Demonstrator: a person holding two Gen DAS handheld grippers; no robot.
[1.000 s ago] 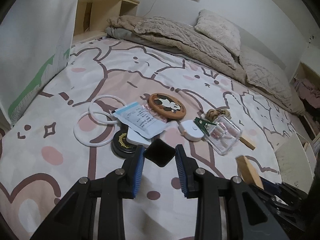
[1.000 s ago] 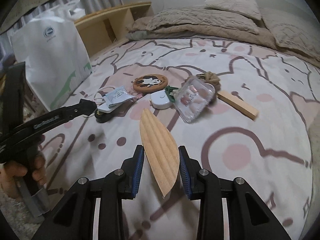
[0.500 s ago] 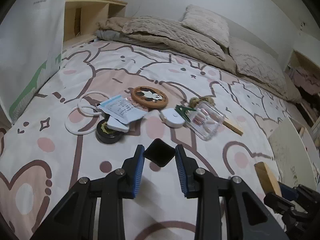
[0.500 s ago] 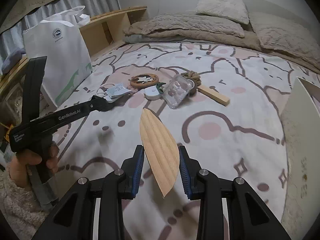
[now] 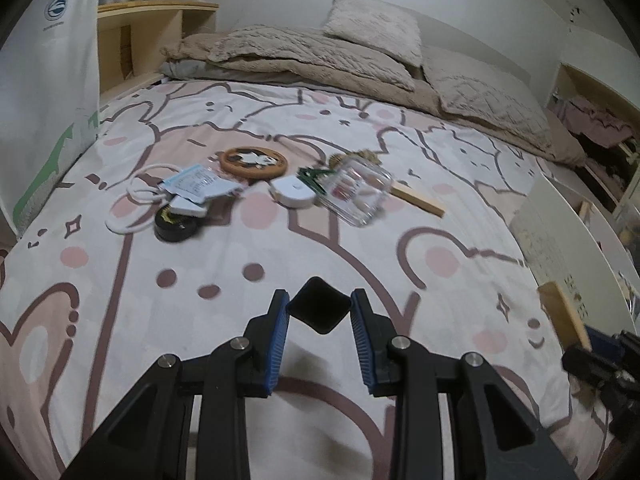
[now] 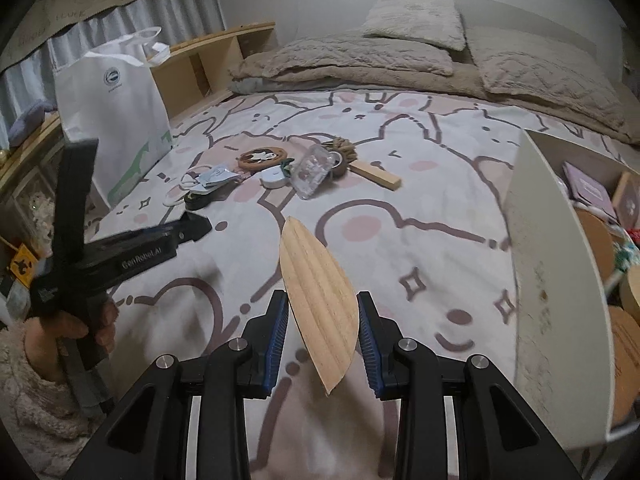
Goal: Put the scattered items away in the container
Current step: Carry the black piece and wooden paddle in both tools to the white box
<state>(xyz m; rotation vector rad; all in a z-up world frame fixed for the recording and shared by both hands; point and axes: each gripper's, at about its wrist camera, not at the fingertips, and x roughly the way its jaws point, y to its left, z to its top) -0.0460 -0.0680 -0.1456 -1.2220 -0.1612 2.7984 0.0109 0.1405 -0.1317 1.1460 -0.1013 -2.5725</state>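
one black square [image 5: 319,311], one wooden leaf [image 6: 319,307]

Both grippers drew back; container [image 6: 536,264] (white-walled) entered right view.

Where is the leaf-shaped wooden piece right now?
In the right wrist view, the leaf-shaped wooden piece is clamped in the right claw, above the bedspread, left of the white container.
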